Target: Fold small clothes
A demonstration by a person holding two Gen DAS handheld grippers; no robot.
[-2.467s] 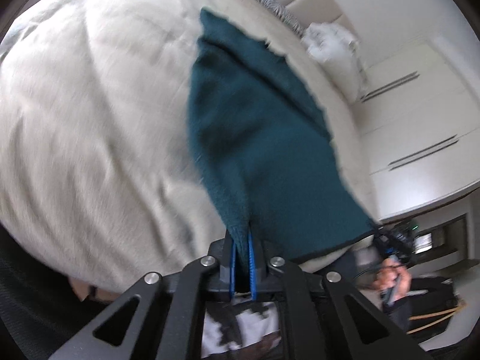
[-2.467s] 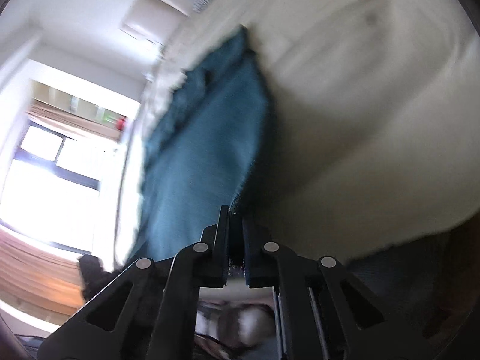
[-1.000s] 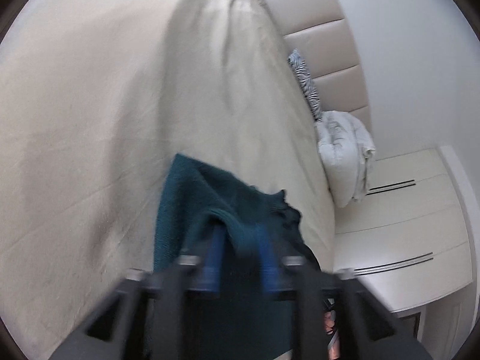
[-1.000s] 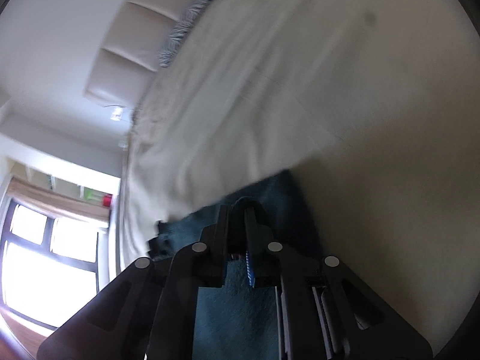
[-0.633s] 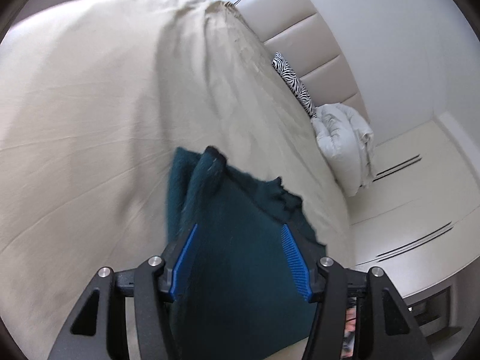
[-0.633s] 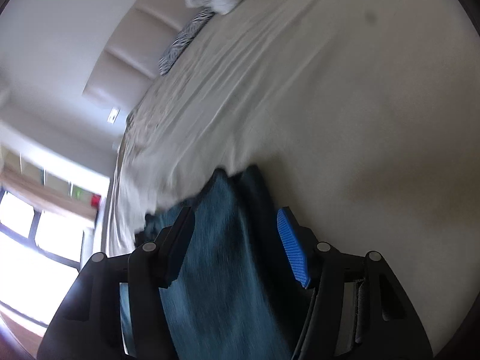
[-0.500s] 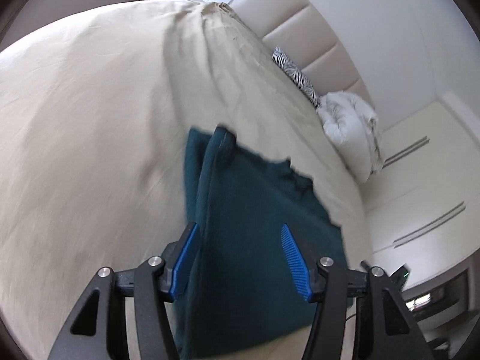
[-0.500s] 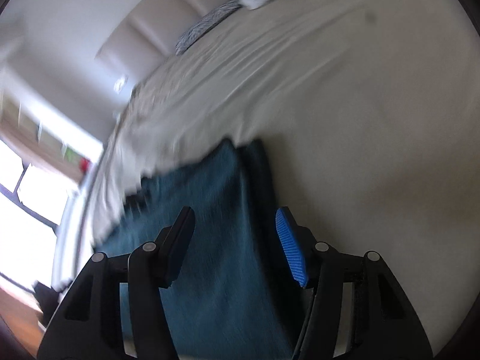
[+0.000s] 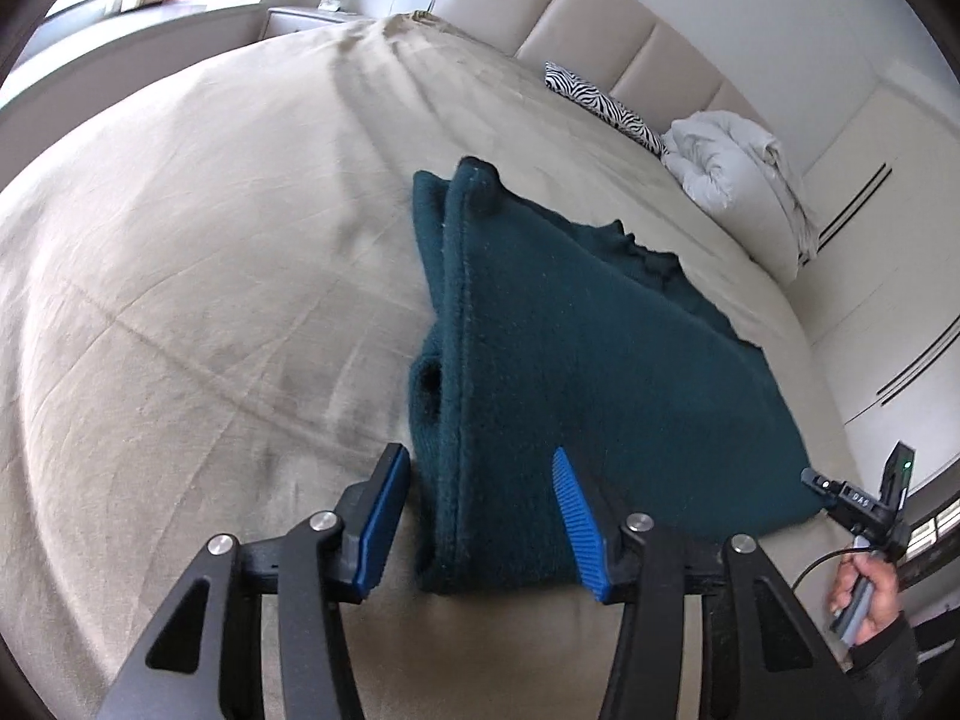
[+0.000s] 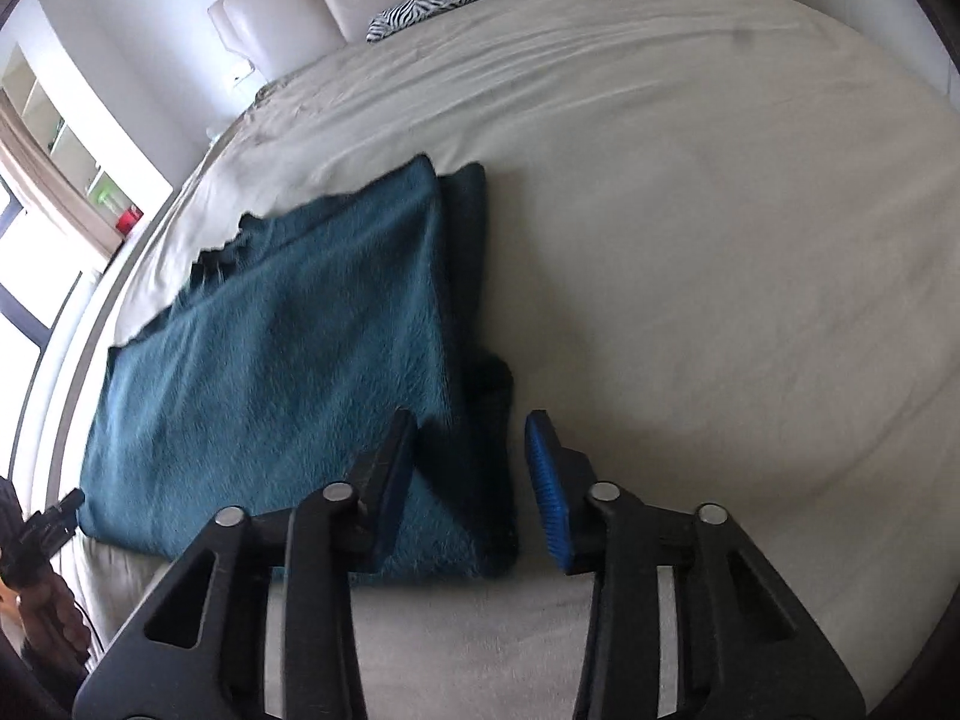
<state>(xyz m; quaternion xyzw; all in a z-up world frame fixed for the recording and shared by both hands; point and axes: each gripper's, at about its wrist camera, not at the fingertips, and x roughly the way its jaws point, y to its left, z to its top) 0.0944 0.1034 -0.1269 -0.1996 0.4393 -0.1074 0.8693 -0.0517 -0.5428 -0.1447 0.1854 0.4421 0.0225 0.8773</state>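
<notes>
A dark teal knitted garment (image 9: 570, 348) lies folded flat on the beige bed sheet (image 9: 210, 240), a doubled edge along its left side. My left gripper (image 9: 478, 453) hovers over its near left corner; the jaws are closing, the cloth lies between them, and the blue pads (image 9: 384, 504) stand clear of it. In the right wrist view the same garment (image 10: 288, 348) spreads to the left. My right gripper (image 10: 471, 417) straddles its near right corner, jaws also closing, pads (image 10: 549, 480) apart from the fabric.
A zebra-print pillow (image 9: 600, 102) and a bunched white duvet (image 9: 732, 162) lie by the padded headboard (image 9: 600, 18). White wardrobe doors (image 9: 888, 252) stand to the right. A hand (image 9: 870, 588) holding the other gripper shows at the bed's near edge.
The garment, hanging from both shut grippers earlier, now lies on the bed. Both grippers let go, their jaws spread, and both views rolled and drew back toward the near edge.
</notes>
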